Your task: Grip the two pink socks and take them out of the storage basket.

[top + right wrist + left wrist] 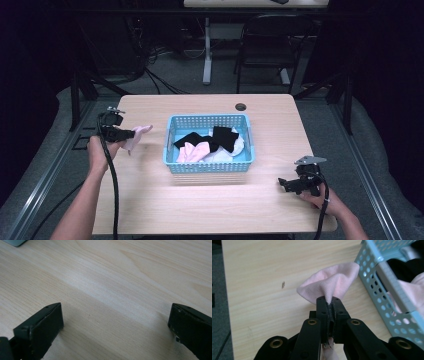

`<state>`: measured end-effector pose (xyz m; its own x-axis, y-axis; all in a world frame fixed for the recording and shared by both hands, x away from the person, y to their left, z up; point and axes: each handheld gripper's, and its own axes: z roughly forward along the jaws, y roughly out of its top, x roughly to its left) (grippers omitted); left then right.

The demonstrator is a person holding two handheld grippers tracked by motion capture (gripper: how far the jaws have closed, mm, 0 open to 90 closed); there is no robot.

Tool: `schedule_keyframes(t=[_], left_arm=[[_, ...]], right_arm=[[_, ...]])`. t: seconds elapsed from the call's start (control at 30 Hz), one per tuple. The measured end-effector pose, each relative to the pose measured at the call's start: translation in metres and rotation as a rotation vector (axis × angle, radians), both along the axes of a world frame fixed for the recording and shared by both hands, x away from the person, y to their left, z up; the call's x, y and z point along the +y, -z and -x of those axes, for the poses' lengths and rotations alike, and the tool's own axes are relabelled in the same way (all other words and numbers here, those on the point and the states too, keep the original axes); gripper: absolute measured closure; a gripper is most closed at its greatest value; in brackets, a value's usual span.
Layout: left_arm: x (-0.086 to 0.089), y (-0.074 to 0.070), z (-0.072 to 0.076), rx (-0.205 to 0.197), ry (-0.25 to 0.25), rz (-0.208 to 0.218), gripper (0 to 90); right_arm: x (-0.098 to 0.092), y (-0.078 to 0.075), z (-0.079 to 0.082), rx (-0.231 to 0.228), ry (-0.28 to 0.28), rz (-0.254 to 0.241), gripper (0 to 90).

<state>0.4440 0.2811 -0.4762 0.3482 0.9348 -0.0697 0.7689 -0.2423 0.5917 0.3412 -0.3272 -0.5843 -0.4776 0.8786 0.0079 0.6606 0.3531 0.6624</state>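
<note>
Pink cloth (pixel 332 283), one piece, is pinched in my left tool (pixel 331 302), whose jaws are closed tight on it with the fabric fanning out past the tips and a strip trailing below them. In the high view I see the same left tool (pixel 131 134) over the left part of the desk (pixel 150 195), the cloth (pixel 137 136) hanging from it just beside the basket's left wall and apart from it.

Count of containers: one, a light blue perforated plastic basket (pixel 207 167) standing near the middle of the desk. Contents as I can count them: two black cloth pieces (pixel 223 136), one more pink piece (pixel 194 151) and white fabric (pixel 220 156) beneath and beside them; whether the white is one piece or several I cannot tell. In the left tool's view the basket wall (pixel 384 307) sits close on the right with pink and black fabric showing inside it.

My right tool (pixel 289 184) rests low at the desk's right front corner, well apart from the basket. Its jaws stand wide open over bare wood, gripping nothing.

Tools counted: two. Desks: one.
</note>
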Motion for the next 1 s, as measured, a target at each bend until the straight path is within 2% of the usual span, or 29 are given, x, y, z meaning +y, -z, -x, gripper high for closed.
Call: schedule_keyframes(t=[0.13, 0.27, 0.33, 0.4, 0.43, 0.47, 0.5, 0.53, 0.57, 0.6, 0.63, 0.7, 0.73, 0.77, 0.87, 0.9, 1.0], left_arm=[[-0.001, 0.023, -0.003, 0.048, -0.017, -0.005, 86.4], [-0.001, 0.034, -0.004, 0.077, -0.023, 0.001, 86.1], [-0.001, 0.038, -0.005, 0.091, -0.025, 0.002, 78.7], [-0.001, 0.039, -0.004, 0.098, -0.033, 0.011, 61.7], [0.000, 0.037, -0.004, 0.094, -0.039, 0.018, 54.0], [0.000, 0.035, -0.003, 0.090, -0.043, 0.026, 54.0], [-0.001, 0.028, 0.000, 0.066, -0.036, 0.039, 41.0], [-0.001, 0.028, 0.000, 0.066, -0.036, 0.039, 36.9], [-0.003, 0.019, 0.002, 0.039, -0.027, 0.049, 32.0], [-0.003, 0.019, 0.002, 0.039, -0.027, 0.049, 28.0], [-0.005, 0.014, 0.003, 0.027, -0.019, 0.053, 28.0], [-0.015, 0.000, 0.006, -0.010, 0.014, 0.056, 19.2], [-0.015, 0.000, 0.006, -0.010, 0.014, 0.056, 17.4], [-0.023, -0.007, 0.007, -0.030, 0.039, 0.061, 15.0], [-0.032, -0.013, 0.008, -0.047, 0.060, 0.063, 13.1], [-0.041, -0.017, 0.009, -0.060, 0.078, 0.059, 7.5], [-0.050, -0.020, 0.009, -0.070, 0.095, 0.058, 2.8]], right_arm=[[0.000, 0.000, 0.000, 0.000, 0.000, 0.000, 0.0], [0.000, 0.000, 0.000, 0.000, 0.000, 0.000, 0.0], [0.000, 0.000, 0.000, 0.000, 0.000, -0.001, 0.0], [0.000, 0.000, 0.000, 0.000, 0.000, 0.000, 0.0], [0.000, 0.000, 0.000, 0.000, 0.000, -0.001, 0.0], [0.000, 0.000, 0.000, 0.000, 0.000, -0.001, 0.0], [0.000, 0.000, 0.000, 0.000, 0.000, -0.001, 0.0], [0.000, 0.000, 0.000, 0.000, 0.000, -0.001, 0.0], [0.000, 0.000, 0.000, 0.000, 0.000, -0.001, 0.0], [0.000, 0.000, 0.000, 0.000, 0.000, -0.001, 0.0], [0.000, 0.000, 0.000, 0.000, 0.000, 0.000, 0.0], [0.000, 0.000, 0.000, 0.000, 0.000, -0.001, 0.0], [0.000, 0.000, 0.000, 0.000, 0.000, -0.001, 0.0], [0.000, 0.000, 0.000, 0.000, 0.000, 0.000, 0.0], [0.000, 0.000, 0.000, 0.000, 0.000, 0.000, 0.0], [0.000, 0.000, 0.000, 0.000, 0.000, -0.001, 0.0], [0.000, 0.000, 0.000, 0.000, 0.000, 0.000, 0.0]])
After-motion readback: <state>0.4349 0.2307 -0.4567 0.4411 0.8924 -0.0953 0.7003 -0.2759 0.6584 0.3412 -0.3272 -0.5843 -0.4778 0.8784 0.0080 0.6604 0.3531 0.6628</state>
